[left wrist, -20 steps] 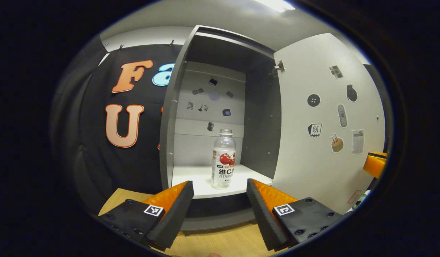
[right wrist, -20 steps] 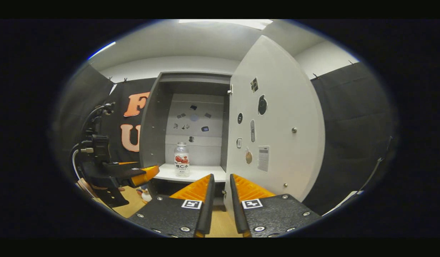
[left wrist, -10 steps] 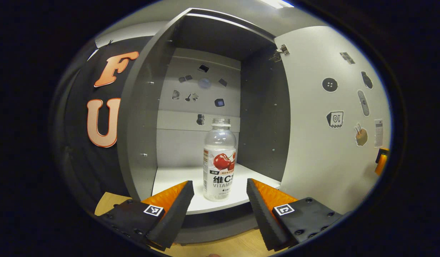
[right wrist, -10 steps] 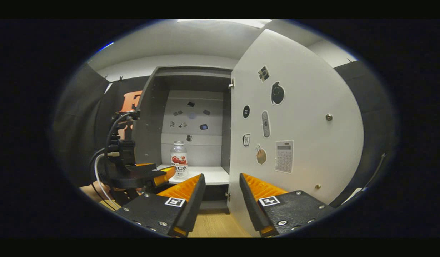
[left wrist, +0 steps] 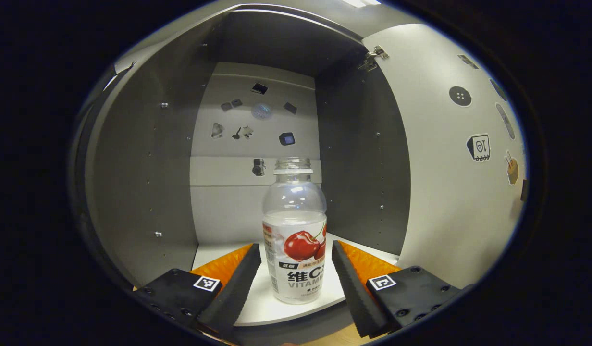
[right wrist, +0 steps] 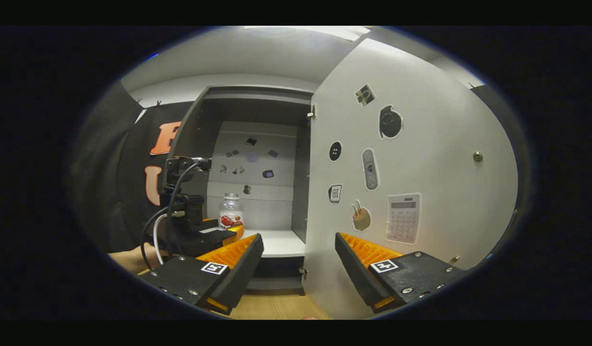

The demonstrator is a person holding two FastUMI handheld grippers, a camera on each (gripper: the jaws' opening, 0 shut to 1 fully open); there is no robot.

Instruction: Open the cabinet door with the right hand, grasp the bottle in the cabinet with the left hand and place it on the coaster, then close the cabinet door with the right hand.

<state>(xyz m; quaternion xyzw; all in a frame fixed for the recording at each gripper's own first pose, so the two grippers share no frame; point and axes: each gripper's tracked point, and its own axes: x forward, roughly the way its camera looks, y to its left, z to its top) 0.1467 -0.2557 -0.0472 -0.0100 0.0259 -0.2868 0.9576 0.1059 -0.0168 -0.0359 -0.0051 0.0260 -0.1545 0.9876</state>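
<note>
A clear bottle (left wrist: 296, 230) with a red cherry label and no cap stands upright on the white shelf (left wrist: 257, 300) inside the grey cabinet. My left gripper (left wrist: 295, 246) is open, one finger on each side of the bottle's lower half, with a small gap on both sides. In the right gripper view the bottle (right wrist: 230, 214) sits at the shelf's left, and the left gripper (right wrist: 200, 233) reaches in towards it. My right gripper (right wrist: 298, 236) is open and holds nothing. The lower edge of the open cabinet door (right wrist: 411, 158) lies between its fingers.
The white door (left wrist: 450, 192), covered in stickers, stands wide open on the right, hinged at the cabinet's right wall (left wrist: 363, 158). Small stickers dot the cabinet's back panel (left wrist: 252, 163). A wooden table top (right wrist: 277, 305) lies below the cabinet. A hand (right wrist: 130, 257) holds the left gripper.
My left gripper has moved forward into the cabinet until its fingers flank the bottle. My right gripper has gone from nearly shut to wide open, and the door fills more of its view.
</note>
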